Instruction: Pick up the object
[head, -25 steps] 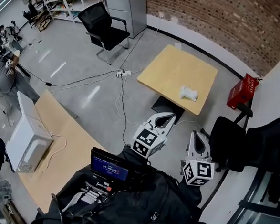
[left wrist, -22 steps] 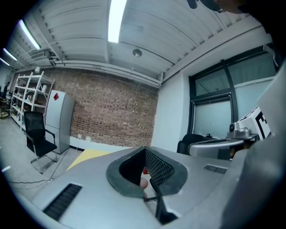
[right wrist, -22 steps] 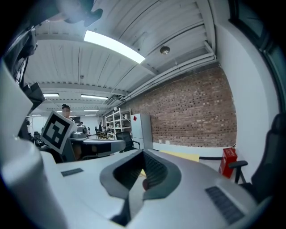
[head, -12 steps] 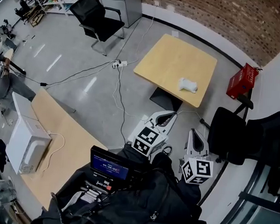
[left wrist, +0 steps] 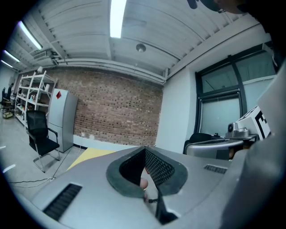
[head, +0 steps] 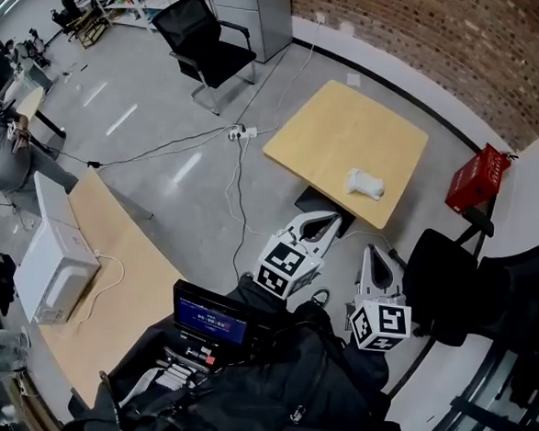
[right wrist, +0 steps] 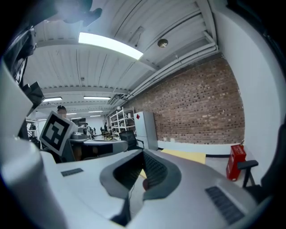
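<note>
A white lumpy object (head: 364, 182) lies near the front right edge of a square light-wood table (head: 339, 137) on the floor ahead of me. Both grippers are held close to my body, well short of the table and pointing toward it. My left gripper (head: 317, 222) has its jaws together with nothing between them; in the left gripper view the left gripper (left wrist: 145, 150) shows only the hollow between its fingers. To its right, my right gripper (head: 374, 255) is shut and empty too, as the right gripper (right wrist: 144, 152) also shows in its own view.
A red box (head: 476, 176) stands by the white wall, right of the table. Black chairs (head: 453, 283) crowd the right side; another black chair (head: 209, 51) stands far left. Cables and a power strip (head: 239, 133) cross the grey floor. A wooden desk (head: 122, 287) with a white appliance (head: 54, 273) is at my left.
The head view swings slightly, so the table shifts in the picture. Both grippers stay in the same place before my body, shut. The white object has not moved on the table.
</note>
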`<state>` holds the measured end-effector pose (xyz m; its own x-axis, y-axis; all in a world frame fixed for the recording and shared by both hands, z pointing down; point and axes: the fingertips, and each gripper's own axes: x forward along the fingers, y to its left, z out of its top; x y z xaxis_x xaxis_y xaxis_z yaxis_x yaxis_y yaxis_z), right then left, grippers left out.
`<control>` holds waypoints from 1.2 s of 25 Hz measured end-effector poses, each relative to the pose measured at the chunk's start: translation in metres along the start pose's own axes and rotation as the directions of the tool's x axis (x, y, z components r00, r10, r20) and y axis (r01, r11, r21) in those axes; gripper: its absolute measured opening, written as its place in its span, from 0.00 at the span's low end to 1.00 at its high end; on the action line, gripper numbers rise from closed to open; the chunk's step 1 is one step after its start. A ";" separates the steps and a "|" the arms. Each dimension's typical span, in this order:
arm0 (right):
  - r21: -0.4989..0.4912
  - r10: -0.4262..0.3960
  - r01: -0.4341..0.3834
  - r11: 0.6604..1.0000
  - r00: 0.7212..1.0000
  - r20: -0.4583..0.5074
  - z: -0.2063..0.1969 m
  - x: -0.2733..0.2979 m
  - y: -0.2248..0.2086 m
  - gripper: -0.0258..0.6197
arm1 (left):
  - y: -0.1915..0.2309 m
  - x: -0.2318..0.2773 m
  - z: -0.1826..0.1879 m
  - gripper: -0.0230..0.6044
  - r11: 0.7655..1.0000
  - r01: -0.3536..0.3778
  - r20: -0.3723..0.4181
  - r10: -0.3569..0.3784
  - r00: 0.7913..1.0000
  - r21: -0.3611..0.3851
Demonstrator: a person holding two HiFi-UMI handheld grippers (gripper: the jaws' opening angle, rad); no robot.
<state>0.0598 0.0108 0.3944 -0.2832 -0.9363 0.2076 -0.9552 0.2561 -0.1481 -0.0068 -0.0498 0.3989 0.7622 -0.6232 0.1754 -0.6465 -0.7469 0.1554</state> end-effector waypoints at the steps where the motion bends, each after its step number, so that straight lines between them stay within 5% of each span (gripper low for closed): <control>1: 0.000 0.005 -0.005 1.000 1.000 0.002 0.003 0.005 -0.006 0.05 | 0.003 0.007 0.003 0.03 1.000 -0.008 0.000 0.008 1.000 0.002; 21: 0.104 0.021 -0.021 0.994 1.000 0.000 0.016 0.066 -0.127 0.05 | 0.008 0.121 0.027 0.03 0.997 -0.040 -0.042 0.042 0.998 0.065; 30: 0.124 0.000 0.002 0.992 1.000 -0.018 0.013 0.091 -0.135 0.05 | 0.028 0.136 0.022 0.03 0.998 -0.023 -0.075 0.027 0.997 0.058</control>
<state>0.1637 -0.1125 0.4203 -0.2849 -0.9317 0.2254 -0.9378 0.2222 -0.2668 0.0793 -0.1603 0.4055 0.7398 -0.6239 0.2520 -0.6604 -0.7449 0.0944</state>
